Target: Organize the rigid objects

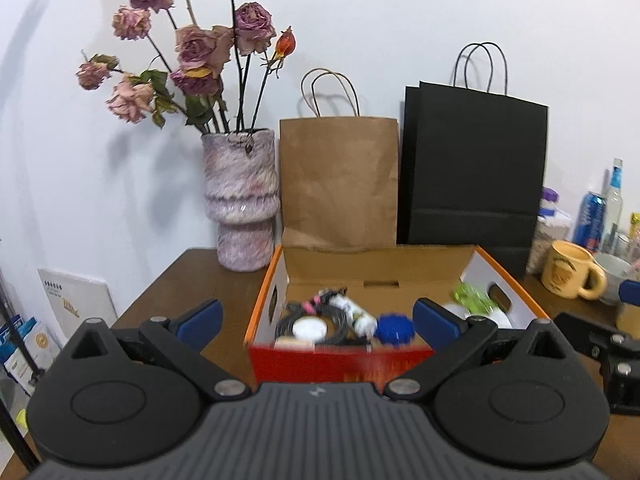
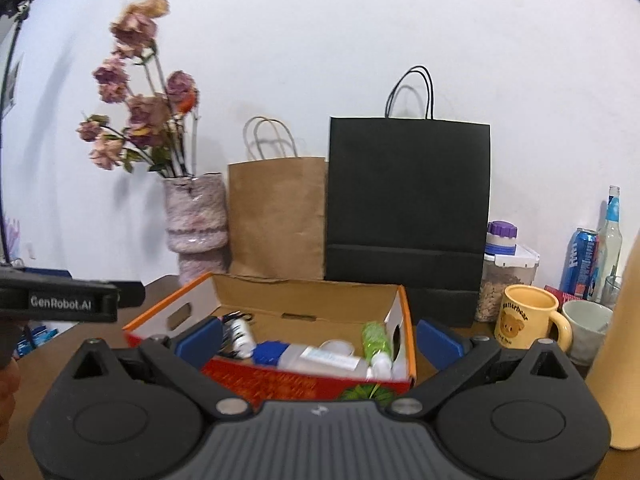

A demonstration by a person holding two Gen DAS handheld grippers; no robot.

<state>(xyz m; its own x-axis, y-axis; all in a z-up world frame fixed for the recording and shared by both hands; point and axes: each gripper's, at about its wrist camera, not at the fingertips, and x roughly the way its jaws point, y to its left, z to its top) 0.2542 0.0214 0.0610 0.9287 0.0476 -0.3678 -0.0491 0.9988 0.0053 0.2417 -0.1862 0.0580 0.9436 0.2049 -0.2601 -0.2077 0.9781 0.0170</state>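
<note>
Both the left gripper (image 1: 318, 322) and right gripper (image 2: 318, 338) hover wide-jawed and empty before the orange cardboard box (image 1: 262, 300), which holds a blue lid (image 1: 394, 328), cables (image 1: 342, 326) and bottles.

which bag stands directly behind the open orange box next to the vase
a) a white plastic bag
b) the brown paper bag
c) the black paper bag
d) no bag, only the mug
b: the brown paper bag stands right beside the vase, behind the left part of the orange box; the black paper bag is further right, away from the vase.
</note>
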